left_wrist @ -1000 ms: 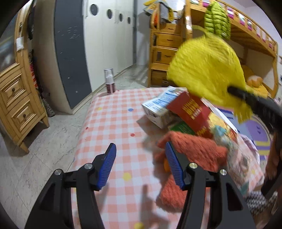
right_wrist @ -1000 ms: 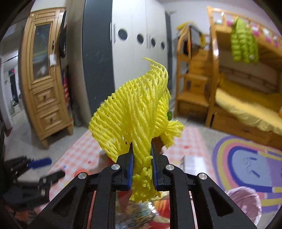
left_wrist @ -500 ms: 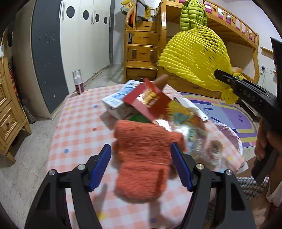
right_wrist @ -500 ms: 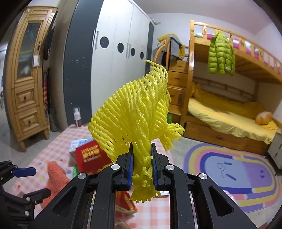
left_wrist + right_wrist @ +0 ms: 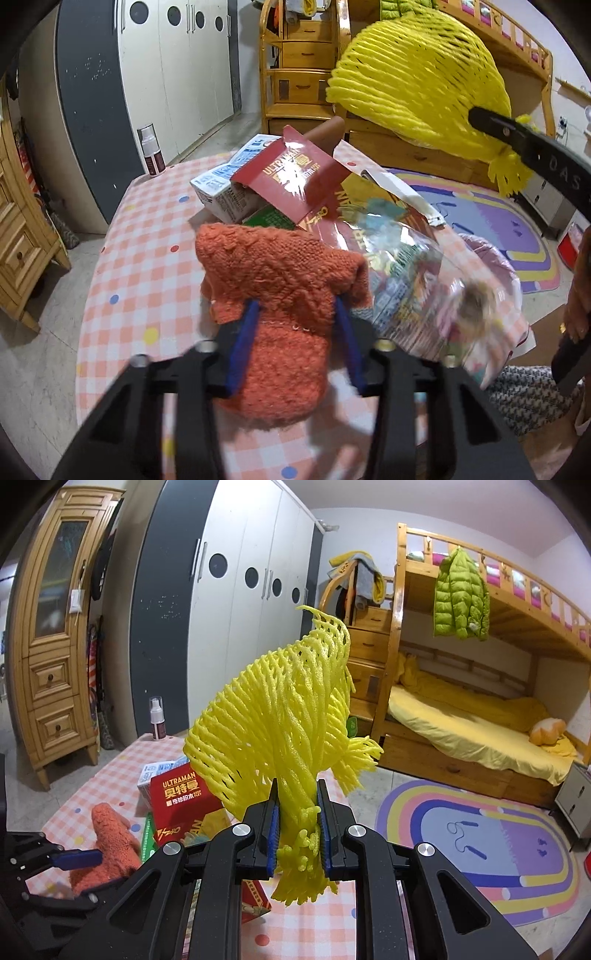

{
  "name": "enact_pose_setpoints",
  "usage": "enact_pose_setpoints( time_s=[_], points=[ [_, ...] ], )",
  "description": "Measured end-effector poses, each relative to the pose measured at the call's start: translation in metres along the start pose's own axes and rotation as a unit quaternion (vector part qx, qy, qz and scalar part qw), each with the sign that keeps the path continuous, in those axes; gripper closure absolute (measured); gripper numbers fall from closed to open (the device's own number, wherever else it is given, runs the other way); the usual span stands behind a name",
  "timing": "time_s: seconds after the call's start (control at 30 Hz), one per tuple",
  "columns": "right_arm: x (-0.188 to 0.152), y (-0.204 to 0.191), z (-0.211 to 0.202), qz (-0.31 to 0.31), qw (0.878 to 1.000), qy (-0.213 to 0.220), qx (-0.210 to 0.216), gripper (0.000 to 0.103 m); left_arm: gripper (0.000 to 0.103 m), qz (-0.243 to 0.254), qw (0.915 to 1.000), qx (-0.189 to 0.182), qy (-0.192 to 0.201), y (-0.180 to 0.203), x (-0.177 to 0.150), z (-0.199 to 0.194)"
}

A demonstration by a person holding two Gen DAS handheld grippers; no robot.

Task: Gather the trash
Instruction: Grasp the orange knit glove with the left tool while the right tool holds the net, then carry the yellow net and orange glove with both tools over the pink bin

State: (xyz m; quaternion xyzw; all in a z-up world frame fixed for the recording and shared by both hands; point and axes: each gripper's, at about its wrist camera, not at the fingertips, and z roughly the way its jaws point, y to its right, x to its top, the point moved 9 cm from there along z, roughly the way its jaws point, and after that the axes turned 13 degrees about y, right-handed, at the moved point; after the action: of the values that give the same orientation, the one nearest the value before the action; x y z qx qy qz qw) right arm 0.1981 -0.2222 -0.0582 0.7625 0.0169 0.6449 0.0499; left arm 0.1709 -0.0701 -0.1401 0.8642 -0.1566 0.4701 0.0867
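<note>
L gripper [image 5: 295, 339] closing round orange knit sock [image 5: 280, 295], lower centre of frame, pads at its sides; presumably next pickup. R gripper [image 5: 297, 834] clamped narrow on yellow foam net [image 5: 280, 716], held up clear of table [image 5: 147, 240] w/ trash pile.

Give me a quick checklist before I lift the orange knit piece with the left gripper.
1. Left gripper around the orange knit piece: ok, jaws closing with it between them.
2. Firm grip: cannot tell.
3. Right gripper clamped on the yellow foam net: ok.
4. Knit piece free of the clear plastic bag: not ok, they overlap.
5. Red Ultraman box clear of the lift: cannot tell.
</note>
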Motion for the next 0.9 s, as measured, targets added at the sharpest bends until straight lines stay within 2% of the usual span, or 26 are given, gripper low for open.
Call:
enact_pose_setpoints(
  time_s=[0.07, 0.4, 0.53, 0.67, 0.77, 0.9],
  points=[
    [0.001, 0.0, 0.0, -0.002, 1.0, 0.001, -0.001, 0.085, 0.099, -0.01, 0.9999, -0.006, 0.009, -0.006, 0.004, -0.004],
    [0.004, -0.002, 0.0, -0.006, 1.0, 0.001, 0.001, 0.085, 0.099, -0.079, 0.9927, 0.028, 0.086, -0.061, 0.036, -0.032],
    [0.005, 0.003, 0.001, -0.001, 1.0, 0.003, -0.004, 0.085, 0.099, -0.084, 0.9901, 0.034, 0.107, -0.068, 0.045, -0.039],
    [0.009, 0.014, -0.002, 0.016, 1.0, 0.006, -0.012, 0.085, 0.099, -0.069, 0.9882, 0.038, 0.131, -0.067, 0.058, -0.044],
    [0.015, 0.024, -0.011, 0.022, 0.999, 0.013, -0.022, 0.085, 0.099, -0.059, 0.9861, 0.029, 0.152, -0.061, 0.075, -0.055],
    [0.019, 0.047, -0.03, 0.033, 0.999, 0.017, -0.035, 0.085, 0.099, -0.053, 0.9839, -0.016, 0.17, -0.032, 0.101, -0.07]
  ],
)
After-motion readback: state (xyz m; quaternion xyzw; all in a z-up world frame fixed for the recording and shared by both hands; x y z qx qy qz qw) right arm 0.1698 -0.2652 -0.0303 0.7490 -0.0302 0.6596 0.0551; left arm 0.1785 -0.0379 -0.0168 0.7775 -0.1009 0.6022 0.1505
